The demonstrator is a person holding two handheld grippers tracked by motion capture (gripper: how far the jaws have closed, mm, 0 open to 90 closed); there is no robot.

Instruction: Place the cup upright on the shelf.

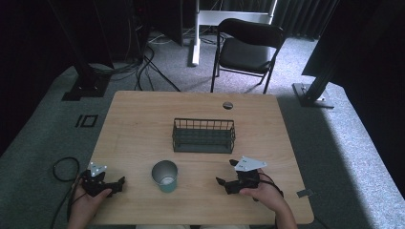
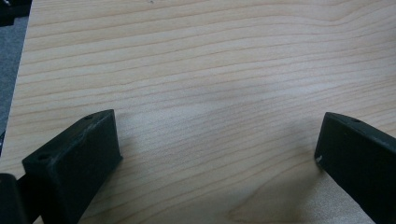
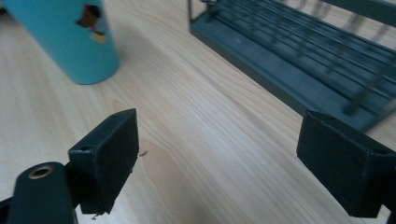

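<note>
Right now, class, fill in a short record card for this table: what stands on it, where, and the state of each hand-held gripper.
Surface: wooden table
Cup: teal cup, upright, near front edge, between the two grippers
Basket: dark wire basket, mid-table, behind the cup, apart from it; nothing seen inside
Left hand-held gripper: open, low over bare wood, holding nothing
Right hand-held gripper: open, holding nothing, pointing toward the cup
Table hole: round opening near the far edge
Beyond table: black folding chair on grey carpet
</note>
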